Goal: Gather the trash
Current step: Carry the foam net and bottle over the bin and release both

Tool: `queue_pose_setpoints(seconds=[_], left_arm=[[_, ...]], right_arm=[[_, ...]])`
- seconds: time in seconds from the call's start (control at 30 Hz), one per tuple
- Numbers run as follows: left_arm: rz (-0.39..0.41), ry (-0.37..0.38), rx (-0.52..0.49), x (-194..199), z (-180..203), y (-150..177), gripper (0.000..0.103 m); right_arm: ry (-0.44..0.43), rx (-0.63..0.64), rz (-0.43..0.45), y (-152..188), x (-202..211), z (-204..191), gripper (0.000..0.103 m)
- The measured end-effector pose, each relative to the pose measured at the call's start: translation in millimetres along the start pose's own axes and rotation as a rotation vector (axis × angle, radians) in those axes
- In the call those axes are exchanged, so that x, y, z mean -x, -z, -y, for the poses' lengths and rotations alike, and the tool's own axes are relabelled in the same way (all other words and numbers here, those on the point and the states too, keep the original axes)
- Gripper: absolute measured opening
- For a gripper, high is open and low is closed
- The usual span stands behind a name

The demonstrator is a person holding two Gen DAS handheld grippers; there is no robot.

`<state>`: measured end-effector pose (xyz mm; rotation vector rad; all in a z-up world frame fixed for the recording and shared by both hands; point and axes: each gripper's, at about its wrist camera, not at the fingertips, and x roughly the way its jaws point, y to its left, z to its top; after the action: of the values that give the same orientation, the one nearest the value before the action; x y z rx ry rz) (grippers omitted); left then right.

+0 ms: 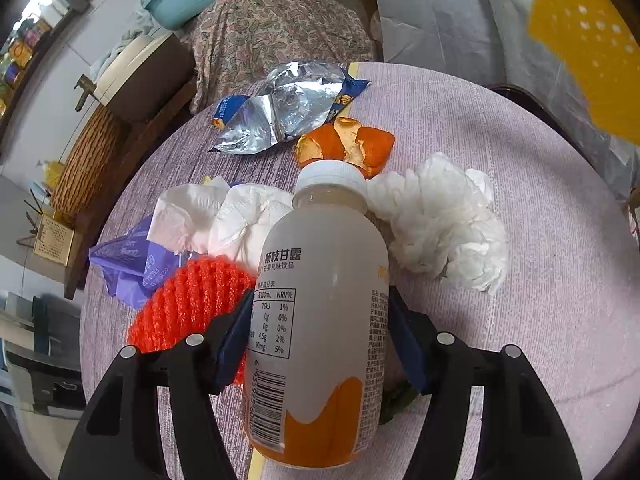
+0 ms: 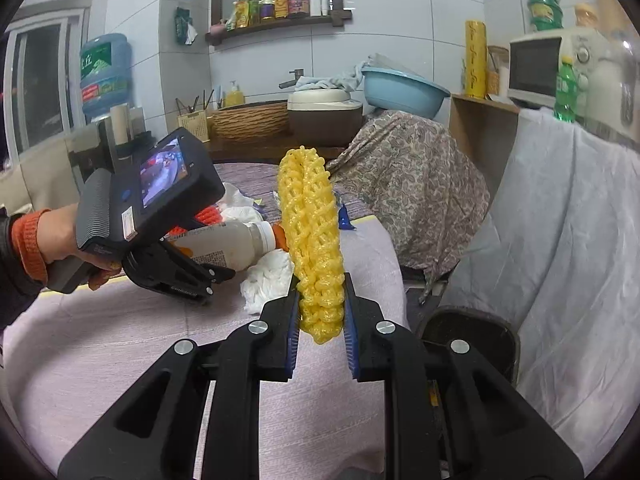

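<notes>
Round table [image 1: 540, 320] under a pale lilac textured cloth, in a tiled kitchen-like room; behind it a counter with woven basket [image 2: 250, 120], blue basin [image 2: 404, 92], paisley-covered mound [image 2: 412, 176], wall shelf of bottles [image 2: 276, 4], water jug [image 2: 105, 74] at left, microwave [image 2: 548, 66] at right on a white-draped stand. Left gripper [image 1: 320, 324] closed on a drink bottle [image 1: 320, 312], blue pads pressed against both flanks of the lower body; bottle raised off the cloth, long axis running away from the camera, white cap [image 1: 332, 178] at the far end, orange base nearest the lens; in the right wrist view lying nearly horizontal, cap toward the right. Around and beyond the bottle: red foam net [image 1: 192, 304] just left of the left finger, purple wrapper [image 1: 124, 268], two crumpled white tissues [image 1: 224, 220] at left, a larger tissue wad [image 1: 444, 220] at right, orange peel [image 1: 348, 144] just beyond the cap, torn silver snack bag [image 1: 284, 104] farther back. Right gripper [image 2: 320, 312] clamped on a yellow foam net [image 2: 312, 232], gripped near its lower end; net standing upright between the pads, long axis roughly vertical, free end up, held above the table edge, to the right of the bottle.
</notes>
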<state>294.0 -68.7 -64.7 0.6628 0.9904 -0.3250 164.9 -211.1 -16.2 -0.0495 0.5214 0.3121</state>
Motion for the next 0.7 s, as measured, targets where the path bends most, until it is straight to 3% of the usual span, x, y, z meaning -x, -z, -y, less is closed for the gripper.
queue_pose_setpoints(seconds=[0.1,0.3,0.47,0.57,0.7], left_arm=[[0.044,0.025,0.068,11.7,-6.0,9.8,0.061],[0.196,0.088,0.258,50.0,-17.1,44.1,0.061],[0.336,0.098,0.387,86.8,-14.1,74.9,0.061],[0.418,0.16,0.468,107.0,-4.1,91.2,0.061],[0.497,0.212,0.494,124.2,25.4,95.6,0.061]], right_arm=[[-0.018,-0.032,0.002,5.2,4.8,2.4,0.02],[-0.076,-0.106,0.014,17.1,16.6,8.2,0.019],[-0.11,-0.143,0.038,31.7,30.4,12.2,0.02],[-0.114,-0.178,0.048,42.1,39.6,19.5,0.02],[-0.092,-0.237,0.063,56.7,52.2,38.5,0.02]])
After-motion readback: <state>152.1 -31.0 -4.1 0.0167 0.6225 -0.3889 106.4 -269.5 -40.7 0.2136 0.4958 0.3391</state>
